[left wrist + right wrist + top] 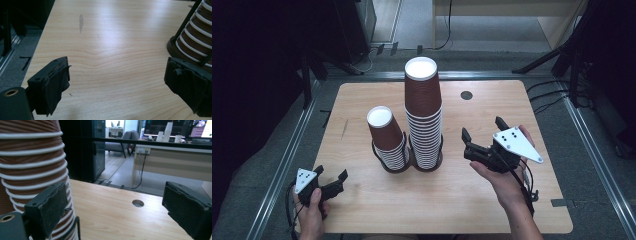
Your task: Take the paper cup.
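Observation:
Two stacks of upside-down brown paper cups with white rims stand mid-table in black wire holders: a tall stack [423, 115] and a shorter, leaning stack [387, 140] to its left. My left gripper [332, 173] rests near the front left edge, open and holding nothing. In the left gripper view its jaws [117, 82] stand wide apart over bare wood, with the short stack [197, 35] at the far right. My right gripper [482, 128] hovers right of the tall stack, open and empty. The right gripper view has that tall stack [32, 165] just beyond the left jaw of the gripper [115, 212].
The wooden table [362, 210] has a round cable hole [466, 95] at the back right, also seen as the hole [138, 203] between my right jaws. Metal rails run along the table's sides. Dark stands and cables sit on the floor behind.

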`<control>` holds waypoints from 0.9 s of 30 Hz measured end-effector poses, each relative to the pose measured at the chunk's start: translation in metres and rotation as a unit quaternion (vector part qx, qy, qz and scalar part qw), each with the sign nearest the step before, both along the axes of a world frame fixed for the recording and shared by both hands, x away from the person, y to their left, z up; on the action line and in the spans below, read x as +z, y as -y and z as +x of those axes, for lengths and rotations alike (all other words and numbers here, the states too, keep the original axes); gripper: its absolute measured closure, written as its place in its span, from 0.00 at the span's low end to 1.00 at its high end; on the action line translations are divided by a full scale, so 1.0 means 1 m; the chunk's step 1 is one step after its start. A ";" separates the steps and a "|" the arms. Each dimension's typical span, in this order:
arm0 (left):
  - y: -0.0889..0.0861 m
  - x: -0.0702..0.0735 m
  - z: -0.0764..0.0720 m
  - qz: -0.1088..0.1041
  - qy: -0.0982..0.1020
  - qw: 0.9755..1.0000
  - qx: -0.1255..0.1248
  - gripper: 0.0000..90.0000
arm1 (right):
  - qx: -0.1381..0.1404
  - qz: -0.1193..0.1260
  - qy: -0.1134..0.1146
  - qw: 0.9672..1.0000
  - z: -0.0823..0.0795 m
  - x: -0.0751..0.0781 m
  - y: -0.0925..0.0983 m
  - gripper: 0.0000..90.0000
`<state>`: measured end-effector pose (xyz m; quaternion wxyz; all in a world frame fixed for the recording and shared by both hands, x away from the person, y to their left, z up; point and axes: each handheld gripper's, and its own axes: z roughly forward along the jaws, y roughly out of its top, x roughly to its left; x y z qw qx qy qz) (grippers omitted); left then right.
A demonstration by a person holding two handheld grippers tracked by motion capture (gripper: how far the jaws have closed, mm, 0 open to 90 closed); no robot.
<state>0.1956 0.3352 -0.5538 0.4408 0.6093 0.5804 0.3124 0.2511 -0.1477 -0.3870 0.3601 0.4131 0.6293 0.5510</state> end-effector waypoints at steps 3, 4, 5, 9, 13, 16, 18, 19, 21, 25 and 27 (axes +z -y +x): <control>-0.001 0.000 0.000 -0.001 0.001 1.000 -0.001 0.07 | 0.006 -0.001 0.004 1.000 0.001 0.005 -0.005 0.06; -0.001 0.000 0.000 -0.002 0.001 1.000 0.000 0.07 | 0.007 -0.001 0.006 1.000 0.001 0.007 -0.007 0.06; -0.001 0.001 0.000 -0.001 0.002 1.000 0.000 0.07 | 0.012 -0.003 0.010 1.000 0.003 0.012 -0.011 0.06; 0.000 0.000 0.000 0.003 0.001 1.000 0.002 0.07 | 0.017 -0.005 0.012 1.000 0.005 0.020 -0.017 0.06; 0.000 0.000 0.001 0.000 -0.002 1.000 0.004 0.07 | 0.024 -0.003 0.015 1.000 0.006 0.027 -0.024 0.06; 0.000 0.000 0.001 0.002 -0.002 1.000 0.004 0.07 | 0.040 0.003 0.017 0.999 0.007 0.031 -0.029 0.03; 0.001 0.000 0.001 0.009 -0.004 1.000 0.007 0.07 | 0.049 0.002 0.018 0.999 0.007 0.034 -0.033 0.02; 0.001 0.000 0.001 0.009 -0.004 1.000 0.007 0.07 | 0.049 0.002 0.018 0.999 0.007 0.034 -0.033 0.02; 0.003 0.000 0.002 0.015 -0.005 1.000 0.009 0.07 | 0.060 0.006 0.020 0.998 0.009 0.039 -0.040 0.01; 0.002 0.001 0.002 0.012 -0.007 1.000 0.010 0.07 | 0.072 0.007 0.020 0.997 0.010 0.044 -0.052 0.01; 0.000 0.001 0.002 0.005 -0.007 1.000 0.011 0.07 | 0.078 0.010 0.022 0.997 0.011 0.046 -0.058 0.01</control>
